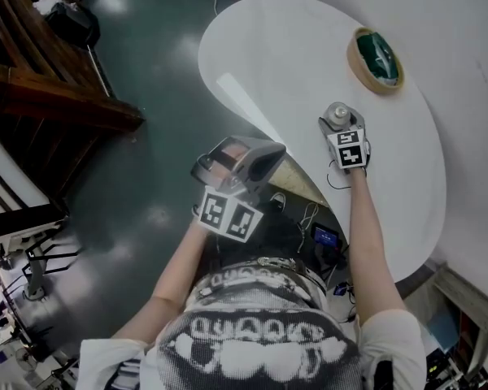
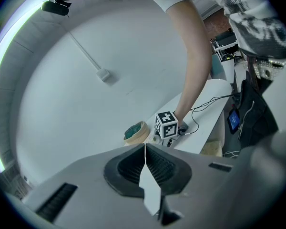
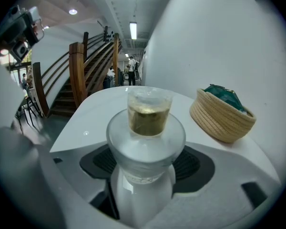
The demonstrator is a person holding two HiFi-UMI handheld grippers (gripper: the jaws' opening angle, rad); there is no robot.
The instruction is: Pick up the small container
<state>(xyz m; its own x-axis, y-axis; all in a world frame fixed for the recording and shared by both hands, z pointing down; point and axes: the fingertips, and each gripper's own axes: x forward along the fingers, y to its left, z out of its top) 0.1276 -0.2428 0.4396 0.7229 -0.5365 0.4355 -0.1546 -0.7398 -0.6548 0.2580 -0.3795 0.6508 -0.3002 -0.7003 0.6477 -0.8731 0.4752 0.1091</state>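
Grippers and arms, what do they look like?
Left gripper and right gripper have grey shells, jaws lined in ribbed black, and a cube of black-and-white square markers. A thin black cable trails from the right. Short white sleeves; arms bare.

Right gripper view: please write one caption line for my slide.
Tongs of the right gripper closing around the small container on the white table, woven basket nearby.

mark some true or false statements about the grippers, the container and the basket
1. The left gripper is shut and empty. True.
2. The basket is on the floor. False: it stands on the table.
3. The container is between the right gripper jaws. True; they are closing around it.
4. The basket is empty. False: a green thing lies in it.
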